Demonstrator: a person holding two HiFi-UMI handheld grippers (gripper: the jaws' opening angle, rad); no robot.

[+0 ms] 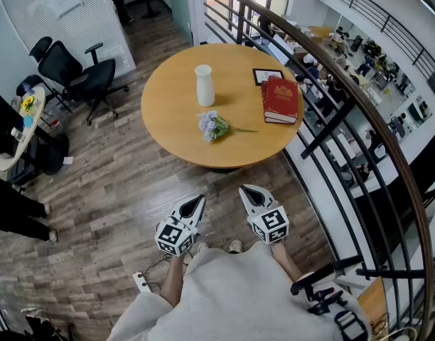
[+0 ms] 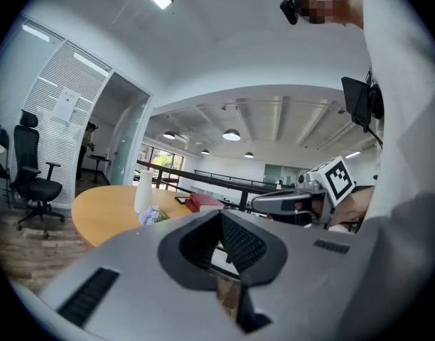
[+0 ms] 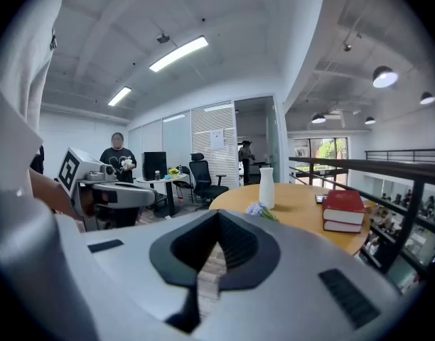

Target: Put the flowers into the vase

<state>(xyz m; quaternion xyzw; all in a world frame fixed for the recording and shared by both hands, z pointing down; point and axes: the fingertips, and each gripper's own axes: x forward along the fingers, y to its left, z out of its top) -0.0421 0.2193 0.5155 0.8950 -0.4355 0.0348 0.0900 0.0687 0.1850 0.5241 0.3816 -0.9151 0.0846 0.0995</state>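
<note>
1. The flowers (image 1: 214,126) lie flat on the round table (image 1: 171,109), close to its near edge, with the stems pointing toward the right edge.
2. The white vase (image 1: 205,85) stands upright just behind them, not touching, nearer the table's middle.
3. A red book (image 1: 280,99) rests by the right edge.
4. The left gripper (image 1: 200,199) and right gripper (image 1: 246,189) hang short of the table, over the floor, jaws together on nothing.
5. The pick-up looks unstarted. Next, one gripper must reach in, open and close on the stems.

In the head view, the flowers (image 1: 213,126) are too small to tell their kind, the framed card (image 1: 267,76) is too small to read, and a person's legs (image 1: 15,212) are cut off at the left edge.
</note>
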